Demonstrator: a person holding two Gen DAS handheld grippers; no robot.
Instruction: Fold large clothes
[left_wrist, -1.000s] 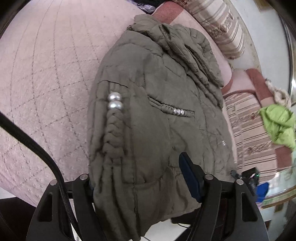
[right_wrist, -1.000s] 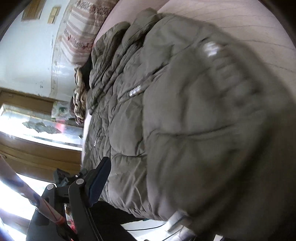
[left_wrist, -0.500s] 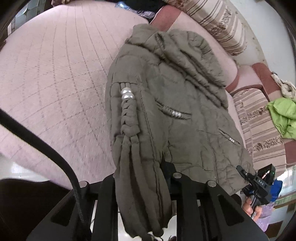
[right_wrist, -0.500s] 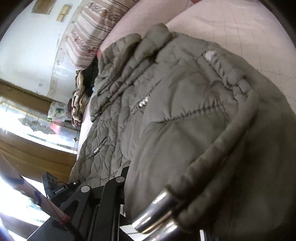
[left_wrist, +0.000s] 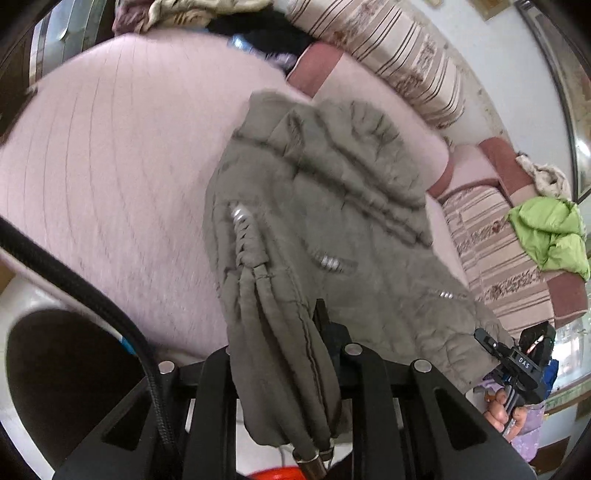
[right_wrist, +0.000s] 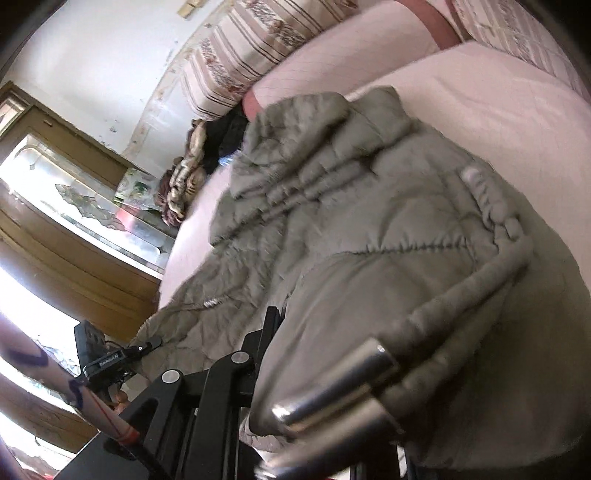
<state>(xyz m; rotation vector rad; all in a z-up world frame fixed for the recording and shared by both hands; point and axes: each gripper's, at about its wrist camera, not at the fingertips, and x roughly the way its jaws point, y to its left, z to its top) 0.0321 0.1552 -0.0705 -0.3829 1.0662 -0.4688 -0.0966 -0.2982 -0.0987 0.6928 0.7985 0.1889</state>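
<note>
An olive-grey quilted jacket (left_wrist: 332, 206) lies spread on a pink quilted bed (left_wrist: 110, 166), collar at the far end. My left gripper (left_wrist: 280, 347) is shut on the near hem beside the braided cords with metal tips, and the cloth hangs over its fingers. At the lower right of this view, a hand holds my right gripper (left_wrist: 517, 354) at the hem's other corner. In the right wrist view the jacket (right_wrist: 369, 206) fills the frame. My right gripper (right_wrist: 332, 354) is shut on its hem, with one finger hidden under the cloth. The left gripper (right_wrist: 110, 354) shows at the lower left.
Striped cushions (left_wrist: 388, 55) line the back of the bed. A bright green garment (left_wrist: 550, 236) lies on the right, and dark clothes (left_wrist: 258, 29) are piled at the far end. A wooden cabinet with glass (right_wrist: 74, 206) stands beside the bed. A black cable (left_wrist: 92, 295) crosses the lower left.
Both grippers went from open around the near hem to shut on it. Both have since risen and pulled back, lifting the hem off the bed edge.
</note>
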